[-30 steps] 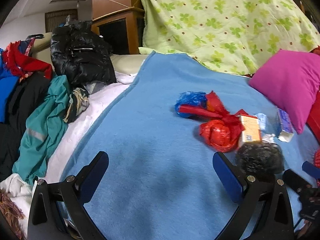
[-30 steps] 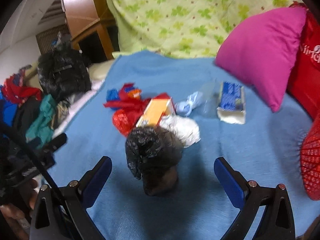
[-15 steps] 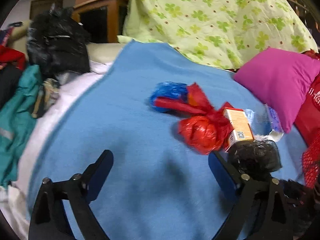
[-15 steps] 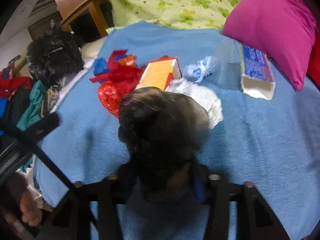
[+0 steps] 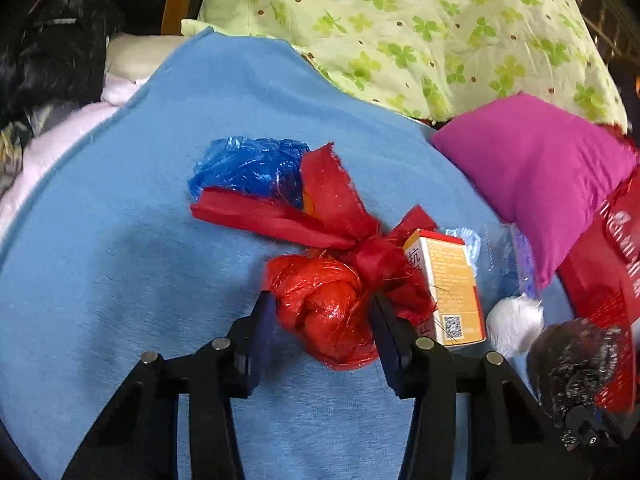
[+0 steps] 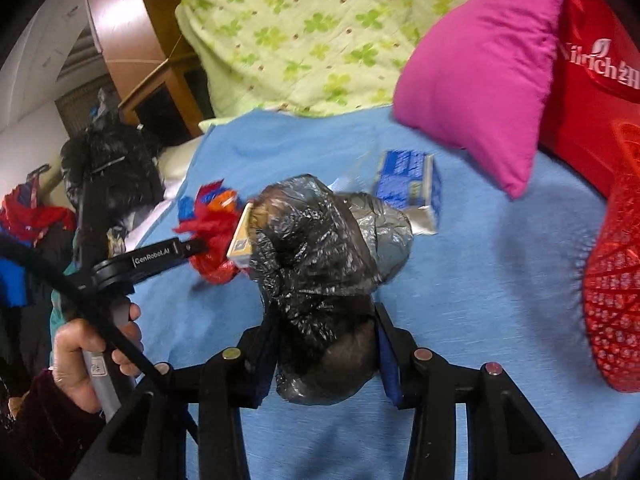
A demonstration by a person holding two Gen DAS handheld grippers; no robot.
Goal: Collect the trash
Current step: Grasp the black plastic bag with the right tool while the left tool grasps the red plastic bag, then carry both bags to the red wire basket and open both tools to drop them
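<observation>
A knotted red plastic bag (image 5: 324, 312) lies on the blue blanket (image 5: 140, 280), and my left gripper (image 5: 320, 300) is closing on it, its pads touching both sides. My right gripper (image 6: 326, 320) is shut on a crumpled black plastic bag (image 6: 312, 248), held just above the blanket; that bag (image 5: 572, 364) also shows at the lower right of the left wrist view. Around the red bag lie a blue plastic bag (image 5: 248, 168), an orange box (image 5: 448, 288), a white wad (image 5: 516, 320) and a blue-and-white carton (image 6: 412, 188).
A pink pillow (image 5: 536, 168) and a green clover quilt (image 5: 400, 32) border the blanket at the back. A red printed bag (image 6: 592, 92) and a red mesh basket (image 6: 616, 300) stand on the right. Clothes (image 6: 32, 216) and a black jacket (image 6: 112, 168) pile up on the left. A hand (image 6: 92, 344) grips the left tool.
Both grippers stood wide open before. The right one closed on the black bag and raised it. The left one moved forward and down to the red bag and narrowed around it.
</observation>
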